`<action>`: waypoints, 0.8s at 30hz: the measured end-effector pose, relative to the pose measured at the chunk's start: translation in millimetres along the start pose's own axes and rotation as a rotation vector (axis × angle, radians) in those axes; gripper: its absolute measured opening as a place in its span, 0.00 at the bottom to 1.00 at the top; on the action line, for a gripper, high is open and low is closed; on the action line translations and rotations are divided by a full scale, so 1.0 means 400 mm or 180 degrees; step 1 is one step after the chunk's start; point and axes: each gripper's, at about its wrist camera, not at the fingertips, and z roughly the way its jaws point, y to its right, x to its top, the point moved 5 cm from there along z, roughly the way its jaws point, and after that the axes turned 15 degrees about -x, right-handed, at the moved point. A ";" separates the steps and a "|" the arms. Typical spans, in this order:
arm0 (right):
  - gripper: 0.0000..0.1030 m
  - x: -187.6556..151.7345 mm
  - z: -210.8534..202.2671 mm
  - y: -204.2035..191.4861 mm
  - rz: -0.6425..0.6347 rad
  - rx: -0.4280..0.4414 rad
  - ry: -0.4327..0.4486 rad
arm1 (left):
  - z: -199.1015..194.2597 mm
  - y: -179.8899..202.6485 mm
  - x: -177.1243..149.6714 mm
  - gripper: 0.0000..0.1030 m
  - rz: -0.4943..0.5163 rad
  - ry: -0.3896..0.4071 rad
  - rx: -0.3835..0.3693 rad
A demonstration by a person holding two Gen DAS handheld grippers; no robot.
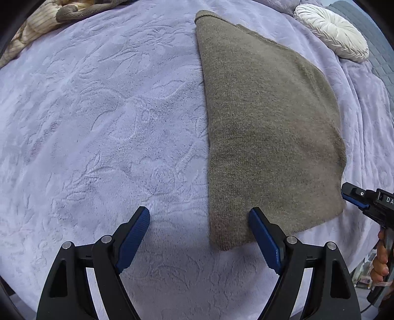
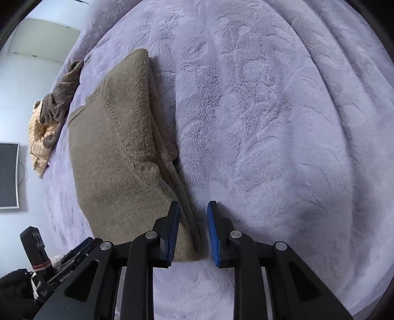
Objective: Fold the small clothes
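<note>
A brown knitted garment (image 1: pixel 268 123) lies folded flat on the lilac bedspread (image 1: pixel 98 123). My left gripper (image 1: pixel 199 216) is wide open above its near left corner, holding nothing. In the right wrist view the same garment (image 2: pixel 118 157) lies left of centre, its stacked layered edge running toward my right gripper (image 2: pixel 193 211). The right gripper's jaws stand partly open around that near corner edge, not clamped on it. The right gripper also shows at the right edge of the left wrist view (image 1: pixel 354 194), beside the garment's right corner.
A white round cushion (image 1: pixel 335 32) lies at the far right of the bed. A pile of other clothes, striped cream and brown (image 1: pixel 46 19), sits at the far left; it also shows in the right wrist view (image 2: pixel 49 118). A dark screen (image 2: pixel 8 174) hangs on the wall.
</note>
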 end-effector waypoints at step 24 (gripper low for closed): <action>0.55 -0.074 -0.045 0.006 -0.0245 -0.0081 -0.0128 | -0.051 0.060 -0.012 1.00 0.0117 -0.0008 0.0152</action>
